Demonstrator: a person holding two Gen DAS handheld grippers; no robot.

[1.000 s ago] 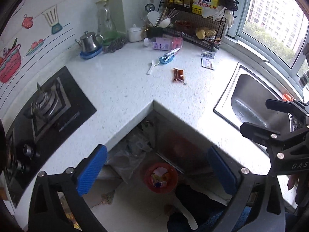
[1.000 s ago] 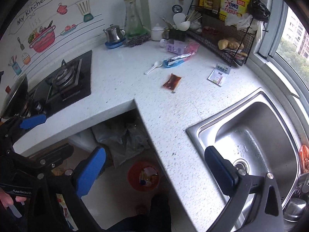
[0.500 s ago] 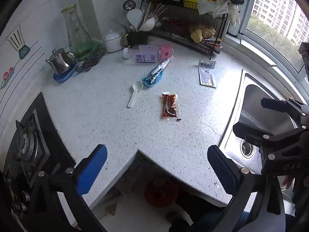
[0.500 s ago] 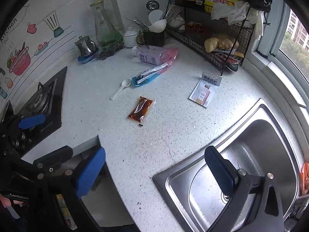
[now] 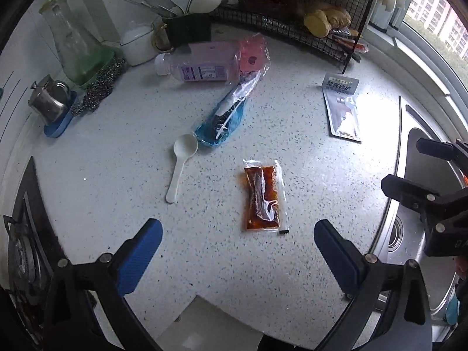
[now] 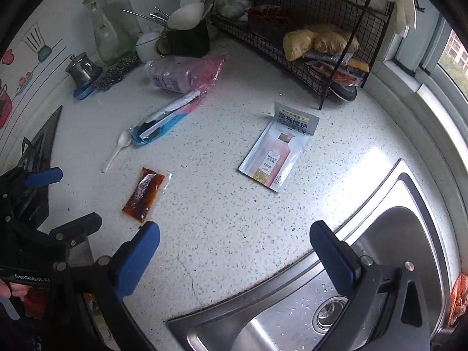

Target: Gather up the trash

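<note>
Your left gripper [image 5: 238, 256] hangs with its jaws wide apart and empty, and the sauce packet [image 5: 262, 198] lies flat on the tabletop [image 5: 146, 181] just ahead at 12 o'clock, its long axis running straight away from you along the 6-to-12 line. Your right gripper [image 6: 234, 256], also spread and empty, has that packet off at 10 o'clock, so the left is nearer. Farther out, the white pouch [image 6: 276, 152] lies at 12 o'clock from the right gripper.

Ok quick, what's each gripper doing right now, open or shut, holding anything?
Left gripper: open, empty, above the sauce packet.
Right gripper: open, empty, over the counter.
</note>
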